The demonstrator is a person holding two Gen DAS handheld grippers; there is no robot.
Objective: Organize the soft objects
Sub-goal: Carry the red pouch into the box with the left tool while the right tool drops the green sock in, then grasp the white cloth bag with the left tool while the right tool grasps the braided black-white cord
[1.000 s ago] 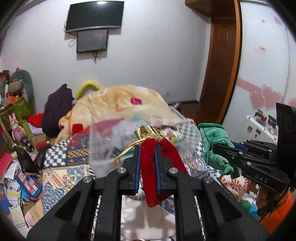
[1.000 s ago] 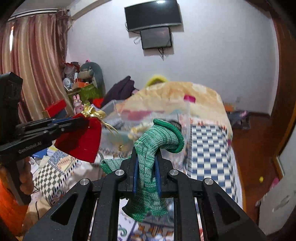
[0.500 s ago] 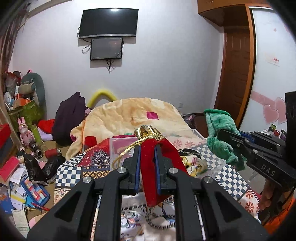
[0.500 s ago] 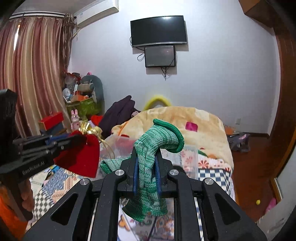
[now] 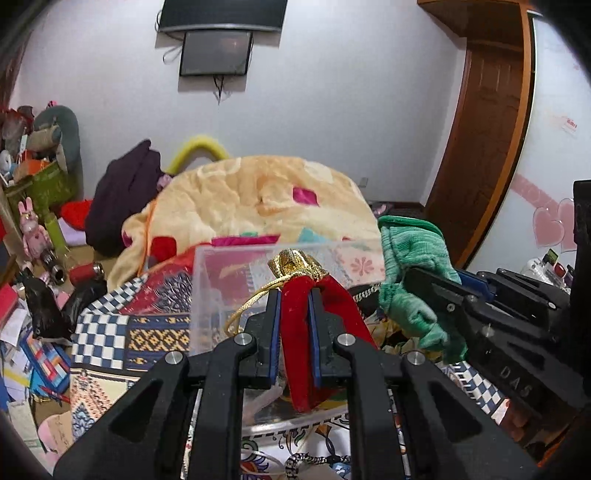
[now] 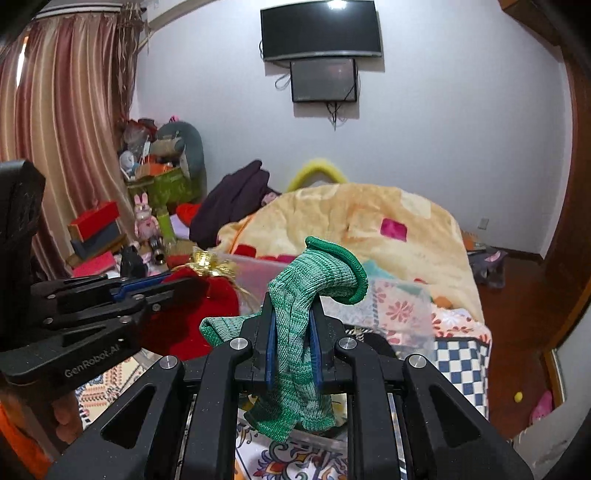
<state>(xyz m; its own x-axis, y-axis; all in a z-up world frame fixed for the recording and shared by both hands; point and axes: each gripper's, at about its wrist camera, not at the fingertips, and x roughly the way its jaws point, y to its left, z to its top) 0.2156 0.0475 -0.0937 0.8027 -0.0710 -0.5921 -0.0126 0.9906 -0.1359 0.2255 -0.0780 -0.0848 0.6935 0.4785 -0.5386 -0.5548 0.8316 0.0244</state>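
Red velvet pouch (image 5: pixel 295 332) pinched in left gripper (image 5: pixel 294 314), green knit glove (image 6: pixel 295 332) pinched in right gripper (image 6: pixel 293 328); clear plastic bin (image 5: pixel 207 288) directly ahead-below both, left nearer.

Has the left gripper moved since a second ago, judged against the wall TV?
Yes. The left gripper, shut on the red pouch, tilted up, then back down: the TV dropped in view, then climbed to the top edge.

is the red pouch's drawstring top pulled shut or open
Shut. The red velvet pouch has its gold top bunched into a tight gather, its cord looping loose, while the left gripper clamps the body.
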